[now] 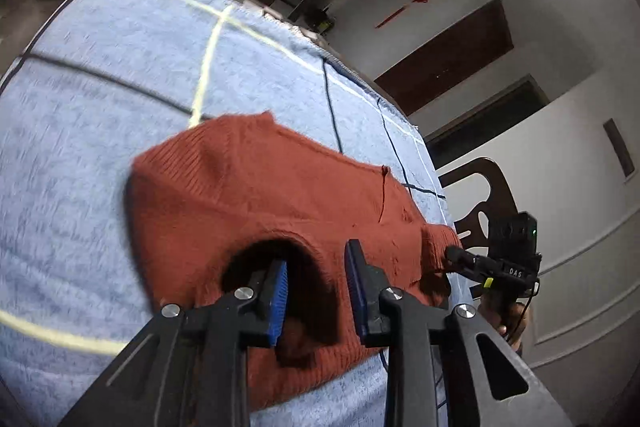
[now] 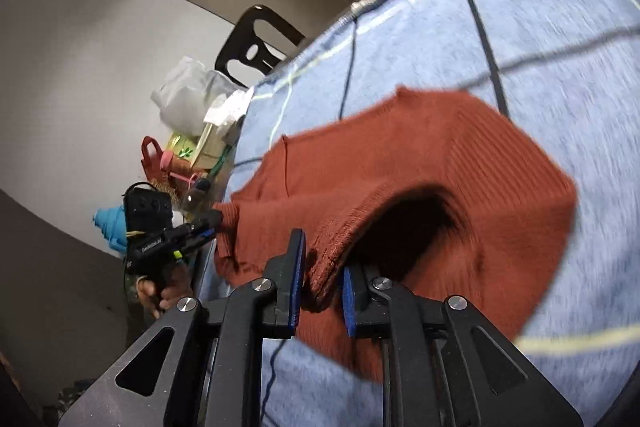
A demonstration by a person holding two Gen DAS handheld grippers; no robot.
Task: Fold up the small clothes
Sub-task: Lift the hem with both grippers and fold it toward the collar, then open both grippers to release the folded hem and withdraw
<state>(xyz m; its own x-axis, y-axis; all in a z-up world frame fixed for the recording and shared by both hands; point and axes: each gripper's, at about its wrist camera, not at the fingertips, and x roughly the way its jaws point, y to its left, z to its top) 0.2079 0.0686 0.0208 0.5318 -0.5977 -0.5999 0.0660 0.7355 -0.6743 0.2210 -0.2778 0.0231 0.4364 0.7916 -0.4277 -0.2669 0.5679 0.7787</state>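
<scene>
Gaping part-open: both grippers (image 1: 316,277) (image 2: 323,285); sweater (image 1: 280,195) between.

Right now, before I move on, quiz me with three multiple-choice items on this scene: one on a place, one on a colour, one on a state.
1. The sweater lies on: A a shelf; B the blue cloth; C the floor.
2. The sweater's colour: A rust red; B green; C white.
3. The left gripper is: A shut on the sweater; B open; C out of view.

Answers:
1 B, blue cloth shows beside and beyond the sweater.
2 A, the knit is rust red in both views.
3 B, its jaws stand clearly apart.
</scene>
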